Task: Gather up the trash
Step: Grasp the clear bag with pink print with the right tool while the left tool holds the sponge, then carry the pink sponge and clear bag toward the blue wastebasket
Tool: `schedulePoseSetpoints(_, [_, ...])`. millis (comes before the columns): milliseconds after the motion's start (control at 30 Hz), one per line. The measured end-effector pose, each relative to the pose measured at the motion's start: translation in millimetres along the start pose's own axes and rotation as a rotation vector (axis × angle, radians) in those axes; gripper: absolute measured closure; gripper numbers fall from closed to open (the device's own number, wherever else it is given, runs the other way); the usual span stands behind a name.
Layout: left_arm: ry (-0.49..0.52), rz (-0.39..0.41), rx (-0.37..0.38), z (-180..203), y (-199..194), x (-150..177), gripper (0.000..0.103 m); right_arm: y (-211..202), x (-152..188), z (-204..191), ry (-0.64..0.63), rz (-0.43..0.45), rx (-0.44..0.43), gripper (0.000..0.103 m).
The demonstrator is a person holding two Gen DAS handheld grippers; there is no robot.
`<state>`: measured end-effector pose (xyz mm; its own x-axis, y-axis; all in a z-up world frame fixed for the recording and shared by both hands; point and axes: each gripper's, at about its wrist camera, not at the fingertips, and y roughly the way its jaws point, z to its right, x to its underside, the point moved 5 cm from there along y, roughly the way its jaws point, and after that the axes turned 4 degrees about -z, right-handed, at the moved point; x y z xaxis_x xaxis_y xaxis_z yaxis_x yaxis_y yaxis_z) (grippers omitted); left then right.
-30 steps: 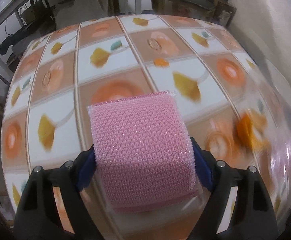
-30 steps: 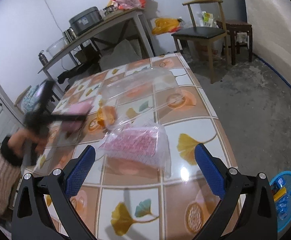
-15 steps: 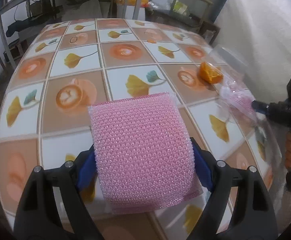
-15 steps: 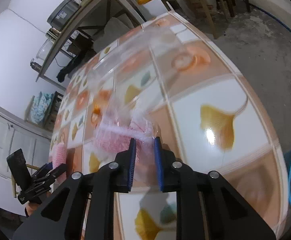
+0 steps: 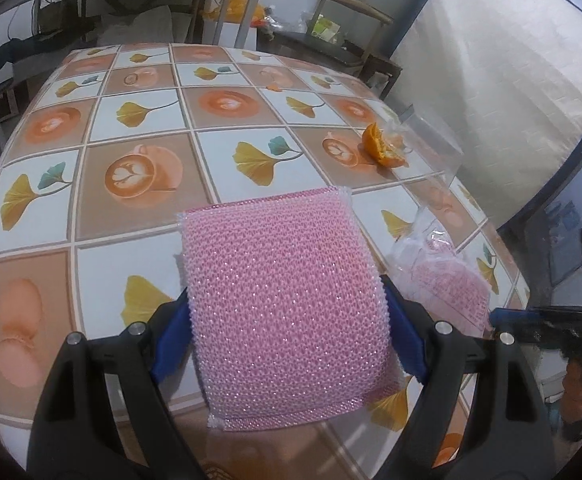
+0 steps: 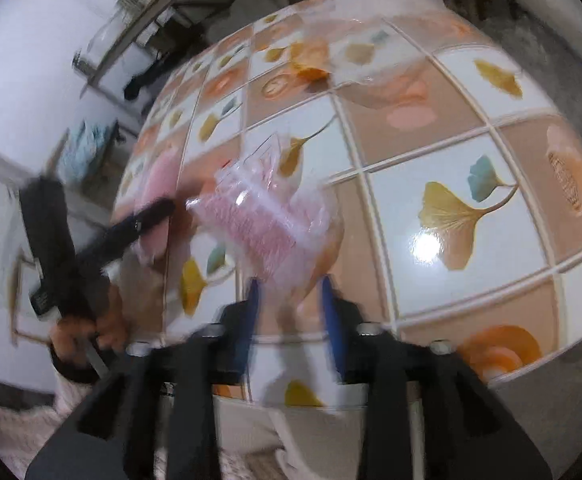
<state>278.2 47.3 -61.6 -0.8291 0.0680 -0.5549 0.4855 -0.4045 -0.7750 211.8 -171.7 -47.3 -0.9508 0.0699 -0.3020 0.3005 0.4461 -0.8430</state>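
No text, label or number seems readable anywhere, the right view being blurred.

Pink mesh scouring pad (image 5: 287, 304): clamped between the blue pads of the left gripper (image 5: 287, 336), held above the bench (image 5: 139, 128). Bench covered with a tiled cloth of ginkgo leaves and coffee cups. Orange peel (image 5: 383, 148): lying near the right edge, beside clear plastic film (image 5: 431, 148). Clear bag of pink pads (image 5: 447, 280): lying at the right edge, with the right gripper (image 5: 531, 316) seen just beside it.
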Motion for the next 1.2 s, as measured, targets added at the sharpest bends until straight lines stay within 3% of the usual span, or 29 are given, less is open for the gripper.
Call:
schedulePoseSetpoints(133, [0.003, 0.011, 0.005, 0, -1, 1, 0.022, -22, -7, -22, -0.138, 0.074, 0.081, 0.034])
schedulePoseSetpoints(233, [-0.003, 0.017, 0.002, 0, -2, 3, 0.022, -27, -22, -45, -0.318, 0.096, 0.107, 0.020])
schedulePoseSetpoints(400, [-0.011, 0.017, -0.035, 1, -2, 5, 0.022, 1, -44, -62, -0.620, 0.011, 0.150, 0.014])
schedulePoseSetpoints(533, [-0.020, 0.017, -0.093, 3, -2, 7, 0.022, 44, -57, -46, -0.672, -0.126, 0.140, 0.014])
schedulePoseSetpoints(633, [-0.033, 0.005, -0.136, 5, -2, 10, 0.022, 55, -59, -31, -0.603, -0.149, 0.079, 0.014])
schedulePoseSetpoints(733, [-0.026, -0.001, -0.177, 7, -1, 12, 0.022, 47, -52, -28, -0.573, -0.111, 0.031, 0.021])
schedulePoseSetpoints(1000, [0.018, -0.016, -0.281, 15, 4, 16, 0.023, 35, -43, -16, -0.467, -0.005, 0.089, 0.052])
schedulePoseSetpoints(1200, [0.004, -0.011, -0.293, 19, 4, 17, 0.025, 31, -42, -6, -0.375, 0.023, 0.083, 0.063])
